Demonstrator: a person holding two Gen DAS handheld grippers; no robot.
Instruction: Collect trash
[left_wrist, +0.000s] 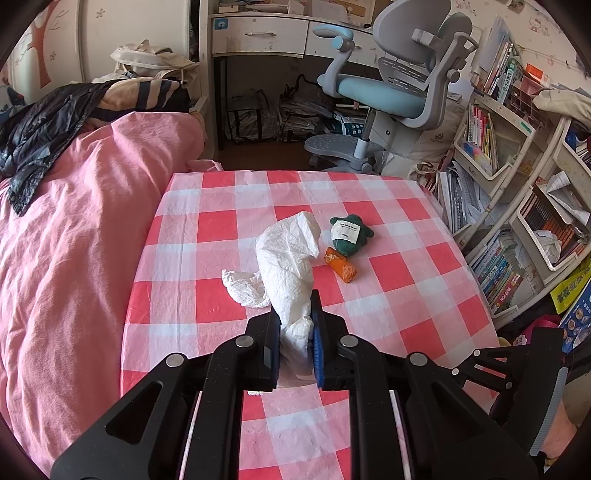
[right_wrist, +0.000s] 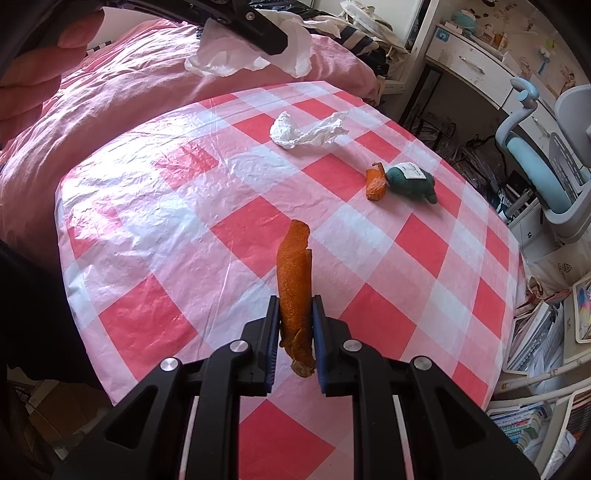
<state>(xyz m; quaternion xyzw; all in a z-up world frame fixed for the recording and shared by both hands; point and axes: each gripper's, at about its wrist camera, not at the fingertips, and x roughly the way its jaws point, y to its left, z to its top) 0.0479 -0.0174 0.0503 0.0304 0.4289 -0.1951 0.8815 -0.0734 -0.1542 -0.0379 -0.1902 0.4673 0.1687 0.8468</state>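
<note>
Tabletop: red-and-white checked cover.
On it, beyond the right gripper: crumpled tissue, orange peel piece touching green plush toy.

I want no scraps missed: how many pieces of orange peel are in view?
2. One orange peel is clamped in the right gripper above the table. The other peel lies on the checked tablecloth, touching the green toy. More could be hidden.
</note>
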